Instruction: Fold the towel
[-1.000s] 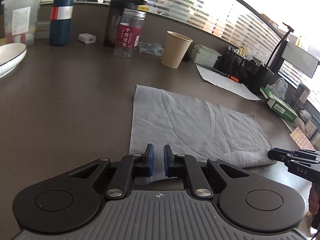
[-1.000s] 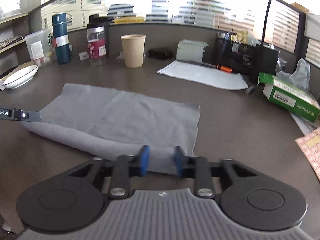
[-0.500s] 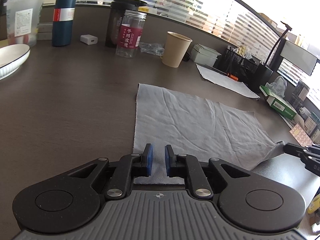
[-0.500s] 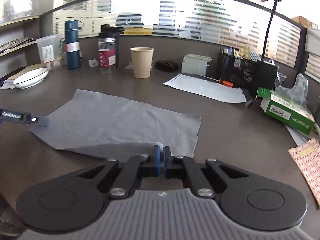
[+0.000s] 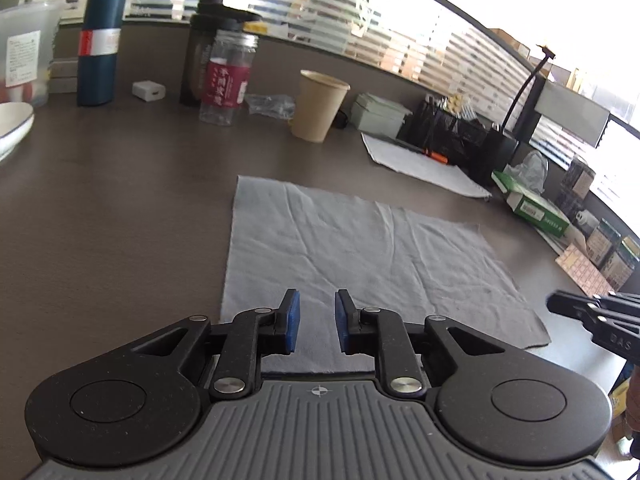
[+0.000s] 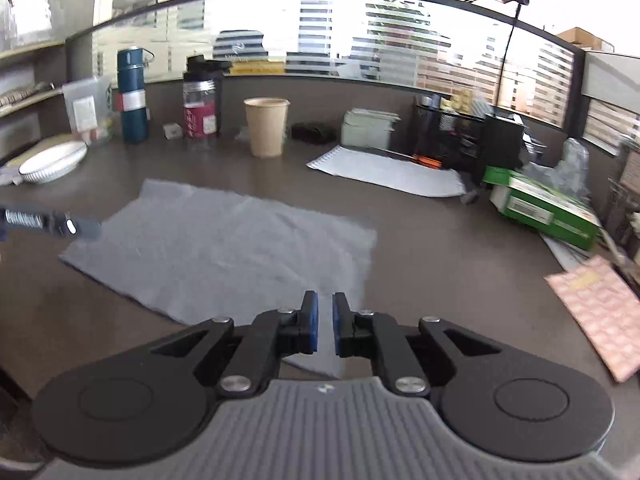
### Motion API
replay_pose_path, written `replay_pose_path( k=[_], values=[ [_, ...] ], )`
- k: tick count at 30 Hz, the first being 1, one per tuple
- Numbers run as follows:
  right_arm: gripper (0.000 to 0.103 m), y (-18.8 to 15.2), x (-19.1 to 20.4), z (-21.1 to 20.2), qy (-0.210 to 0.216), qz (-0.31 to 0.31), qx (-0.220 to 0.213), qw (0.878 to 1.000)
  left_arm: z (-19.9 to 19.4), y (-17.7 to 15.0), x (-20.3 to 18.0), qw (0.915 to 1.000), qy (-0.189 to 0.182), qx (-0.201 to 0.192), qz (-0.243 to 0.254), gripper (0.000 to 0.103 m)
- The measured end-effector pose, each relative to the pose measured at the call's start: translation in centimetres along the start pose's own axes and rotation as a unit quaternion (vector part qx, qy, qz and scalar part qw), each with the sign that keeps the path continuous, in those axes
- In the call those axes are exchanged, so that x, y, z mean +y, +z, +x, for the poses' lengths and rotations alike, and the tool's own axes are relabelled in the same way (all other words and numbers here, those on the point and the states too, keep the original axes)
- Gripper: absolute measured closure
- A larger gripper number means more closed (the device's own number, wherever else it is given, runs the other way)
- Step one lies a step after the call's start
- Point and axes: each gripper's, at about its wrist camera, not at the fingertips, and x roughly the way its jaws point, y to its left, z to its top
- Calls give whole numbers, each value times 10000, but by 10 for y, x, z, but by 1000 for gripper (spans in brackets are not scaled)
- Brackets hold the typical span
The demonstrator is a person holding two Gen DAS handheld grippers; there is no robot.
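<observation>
grey towel is lying flat on the dark tabletop, near edge below both tools. left gripper jaws, just opening, are standing narrowly apart, gripping nothing; right gripper jaws, also just opening, are showing a slimmer gap, empty. likely regrasping: each should be pinching a near corner squarely, then lifting together.

Towel flat on the bench, mid-front. Behind it along the back edge, left to right: bowl, flask, jar, cup, paper sheet, box at far right. Left hand-held gripper over the towel's near left corner, right hand-held gripper over its near right corner.
</observation>
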Motion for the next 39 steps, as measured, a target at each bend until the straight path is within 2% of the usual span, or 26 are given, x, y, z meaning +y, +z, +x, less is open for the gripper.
replay_pose_path(
  k=[6,15,17,18,21,25,30,33,39],
  values=[
    [92,-4,15,29,165,-119,324,9993,-6,-8,-6,9996,0,213,199,78],
    [91,-18,6,4,294,-445,513,9973,-23,-21,-22,9968,-81,523,597,77],
    [91,-18,5,1,275,-450,536,9972,-29,-19,-22,9973,-141,396,604,72],
    [91,-17,5,0,253,-427,513,9975,-31,-17,-22,9977,-177,288,582,64],
    [91,-12,2,-2,207,-288,262,9990,-34,-2,-16,9992,-139,-144,355,54],
    [91,-6,-2,11,81,-29,186,9998,-15,20,-10,9991,49,-380,206,54],
    [91,-8,-5,23,58,148,286,9995,30,31,3,9995,70,-190,-246,55],
    [91,-11,-8,27,67,189,316,9993,42,29,3,9995,263,-83,-161,56],
    [88,-7,-18,27,-73,201,380,9990,32,22,0,9981,585,-50,181,56]
  ],
)
